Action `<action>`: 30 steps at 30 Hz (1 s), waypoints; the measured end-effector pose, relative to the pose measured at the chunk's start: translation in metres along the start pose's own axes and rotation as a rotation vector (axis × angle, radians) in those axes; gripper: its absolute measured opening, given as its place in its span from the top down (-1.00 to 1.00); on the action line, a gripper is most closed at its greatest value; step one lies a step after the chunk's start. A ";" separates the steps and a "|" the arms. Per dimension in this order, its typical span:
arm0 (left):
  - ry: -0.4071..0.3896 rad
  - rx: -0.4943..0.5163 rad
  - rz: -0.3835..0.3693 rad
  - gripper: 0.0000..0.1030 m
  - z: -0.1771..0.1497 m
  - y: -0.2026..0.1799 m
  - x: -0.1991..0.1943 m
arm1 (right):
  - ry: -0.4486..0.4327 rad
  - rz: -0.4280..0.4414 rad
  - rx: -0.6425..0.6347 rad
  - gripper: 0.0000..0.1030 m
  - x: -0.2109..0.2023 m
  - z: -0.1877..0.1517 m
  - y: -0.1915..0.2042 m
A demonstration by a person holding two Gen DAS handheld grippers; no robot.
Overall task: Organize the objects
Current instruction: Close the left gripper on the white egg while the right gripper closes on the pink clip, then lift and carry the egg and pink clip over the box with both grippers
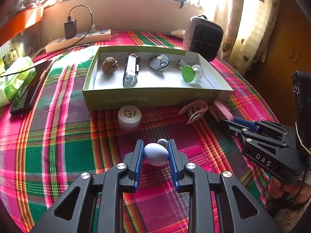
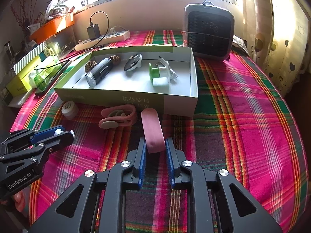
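The cloth on the table is a plaid of bright pink, green and dark maroon, crossed by thin orange and yellow lines; the box is pale green outside, grey-white inside; the egg-shaped thing is light blue-grey; the flat bar is dusty pink; the clip is pink with beige pads; the jar is white; each tool is black with blue pads; the heater is white-rimmed with a black grille.

"das" reads on the right gripper body, "genrobot.ai" on the left gripper body.
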State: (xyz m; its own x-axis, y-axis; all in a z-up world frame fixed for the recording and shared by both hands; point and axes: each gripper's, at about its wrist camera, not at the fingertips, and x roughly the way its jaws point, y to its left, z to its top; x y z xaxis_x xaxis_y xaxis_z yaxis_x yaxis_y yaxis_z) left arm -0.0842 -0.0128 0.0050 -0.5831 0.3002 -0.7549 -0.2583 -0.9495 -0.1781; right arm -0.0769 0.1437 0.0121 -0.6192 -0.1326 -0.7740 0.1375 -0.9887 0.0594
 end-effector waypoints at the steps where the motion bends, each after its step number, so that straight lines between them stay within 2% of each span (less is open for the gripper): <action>1: -0.001 -0.001 -0.001 0.56 0.000 0.000 0.000 | -0.001 0.001 0.002 0.61 0.000 0.000 0.000; 30: -0.040 -0.007 -0.003 0.56 0.005 -0.002 -0.013 | -0.061 0.075 0.016 0.64 -0.016 -0.003 -0.003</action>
State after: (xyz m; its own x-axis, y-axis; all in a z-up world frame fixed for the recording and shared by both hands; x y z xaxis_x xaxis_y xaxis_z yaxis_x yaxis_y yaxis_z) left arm -0.0800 -0.0140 0.0178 -0.6122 0.3066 -0.7288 -0.2553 -0.9490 -0.1848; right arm -0.0648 0.1495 0.0227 -0.6532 -0.2102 -0.7274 0.1736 -0.9767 0.1263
